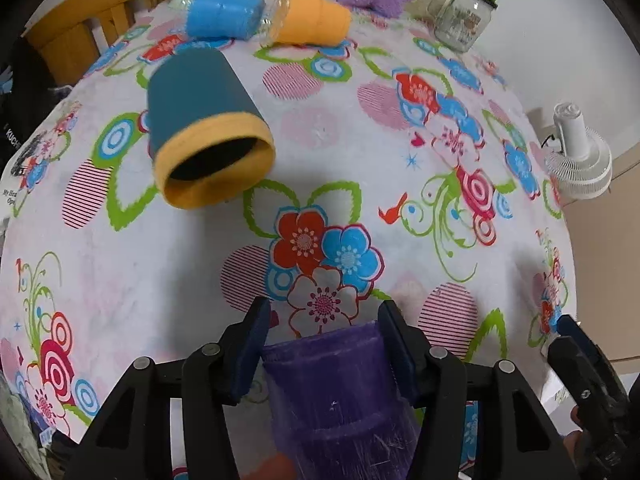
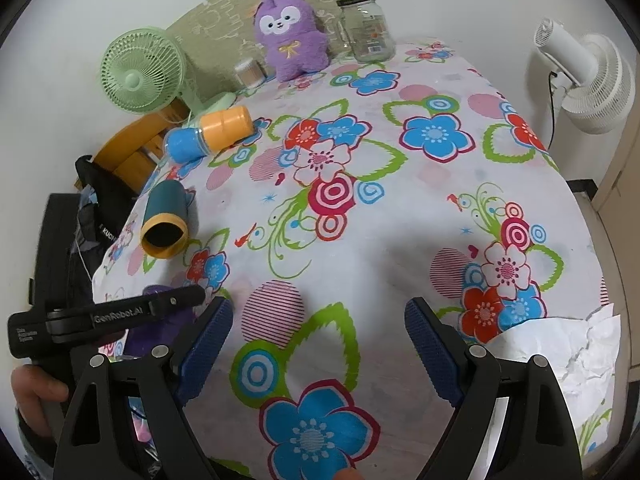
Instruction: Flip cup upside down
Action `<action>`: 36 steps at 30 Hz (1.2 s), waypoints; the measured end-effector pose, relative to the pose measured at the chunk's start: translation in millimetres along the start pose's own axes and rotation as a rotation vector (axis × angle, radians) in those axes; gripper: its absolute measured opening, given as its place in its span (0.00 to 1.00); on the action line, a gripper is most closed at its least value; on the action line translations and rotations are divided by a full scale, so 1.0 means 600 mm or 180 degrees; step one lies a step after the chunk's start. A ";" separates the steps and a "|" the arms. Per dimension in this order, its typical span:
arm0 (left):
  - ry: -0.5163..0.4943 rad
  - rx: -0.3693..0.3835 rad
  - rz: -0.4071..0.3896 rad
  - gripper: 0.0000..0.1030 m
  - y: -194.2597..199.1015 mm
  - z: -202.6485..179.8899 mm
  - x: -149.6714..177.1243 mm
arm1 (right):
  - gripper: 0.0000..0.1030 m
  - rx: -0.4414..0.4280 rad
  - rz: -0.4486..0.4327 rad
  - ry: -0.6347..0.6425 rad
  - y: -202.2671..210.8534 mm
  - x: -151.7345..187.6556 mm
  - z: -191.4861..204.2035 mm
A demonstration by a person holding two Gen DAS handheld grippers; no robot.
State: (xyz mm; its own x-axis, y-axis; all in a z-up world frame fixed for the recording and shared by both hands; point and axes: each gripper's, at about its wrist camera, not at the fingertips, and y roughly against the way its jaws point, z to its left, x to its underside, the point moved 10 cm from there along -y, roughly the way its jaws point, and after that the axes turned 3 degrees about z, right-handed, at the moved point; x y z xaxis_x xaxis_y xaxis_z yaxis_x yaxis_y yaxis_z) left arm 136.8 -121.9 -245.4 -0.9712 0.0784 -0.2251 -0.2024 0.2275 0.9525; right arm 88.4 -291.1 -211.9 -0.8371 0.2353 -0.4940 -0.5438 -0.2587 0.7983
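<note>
My left gripper [image 1: 326, 334] is shut on a purple cup [image 1: 340, 396], its blue pads pressing both sides near the table's front edge. In the right wrist view the left gripper's black body [image 2: 104, 314] hides most of the purple cup [image 2: 160, 292]. My right gripper [image 2: 320, 328] is open and empty above the floral tablecloth [image 2: 360, 220]. A teal cup with a yellow rim [image 1: 204, 132] lies on its side at the left, mouth toward me; it also shows in the right wrist view [image 2: 166, 220].
A blue cup [image 1: 224, 12] and an orange cup [image 1: 312, 18] lie on their sides at the back. A purple plush toy [image 2: 290, 36], a glass jar with a green lid [image 2: 366, 24], a green fan [image 2: 142, 70] and a white fan [image 2: 588, 76] stand around. A wooden chair [image 1: 80, 28] is at the left.
</note>
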 end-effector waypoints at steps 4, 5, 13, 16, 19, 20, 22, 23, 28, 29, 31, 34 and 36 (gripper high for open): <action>-0.0021 -0.0006 -0.0228 0.56 0.035 0.002 -0.009 | 0.87 -0.0018 -0.0006 0.0033 0.000 0.000 0.008; -0.0024 -0.0012 -0.0274 0.56 0.042 0.002 -0.011 | 0.87 -0.0020 -0.0004 0.0041 0.000 0.000 0.011; -0.0040 -0.0076 -0.0517 0.56 0.083 0.005 -0.021 | 0.87 -0.0030 -0.0005 0.0086 0.001 0.002 0.021; -0.0049 -0.0096 -0.0584 0.56 0.096 0.005 -0.021 | 0.87 -0.0036 -0.0006 0.0103 0.002 0.003 0.025; -0.0063 -0.0106 -0.0631 0.56 0.108 0.004 -0.020 | 0.87 -0.0046 -0.0002 0.0120 0.002 0.005 0.029; -0.0063 -0.0105 -0.0644 0.56 0.111 0.004 -0.020 | 0.87 -0.0048 0.0000 0.0125 0.002 0.005 0.030; -0.0064 -0.0109 -0.0668 0.56 0.116 0.004 -0.020 | 0.87 -0.0055 0.0003 0.0131 0.002 0.007 0.032; -0.0063 -0.0111 -0.0677 0.55 0.117 0.004 -0.020 | 0.87 -0.0058 0.0006 0.0136 0.002 0.008 0.033; -0.0090 -0.0143 -0.0707 0.49 0.123 0.003 -0.019 | 0.87 -0.0074 0.0010 0.0143 0.002 0.009 0.035; -0.0099 -0.0143 -0.0705 0.48 0.122 0.003 -0.018 | 0.87 -0.0074 0.0009 0.0142 0.002 0.009 0.035; -0.0114 -0.0144 -0.0699 0.47 0.122 0.001 -0.016 | 0.87 -0.0075 0.0008 0.0144 0.002 0.009 0.036; -0.0134 -0.0135 -0.0691 0.47 0.122 -0.002 -0.012 | 0.87 -0.0070 0.0008 0.0148 0.002 0.009 0.036; -0.0134 -0.0120 -0.0693 0.49 0.122 -0.003 -0.009 | 0.87 -0.0072 0.0007 0.0140 0.002 0.009 0.035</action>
State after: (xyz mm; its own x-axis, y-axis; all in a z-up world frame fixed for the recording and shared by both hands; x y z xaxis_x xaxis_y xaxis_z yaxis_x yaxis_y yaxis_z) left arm 126.9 -107.4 -173.8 -0.8981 0.0721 -0.4339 -0.4121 0.2071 0.8873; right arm 84.1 -270.4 -206.2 -0.8398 0.1934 -0.5073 -0.5428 -0.2804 0.7917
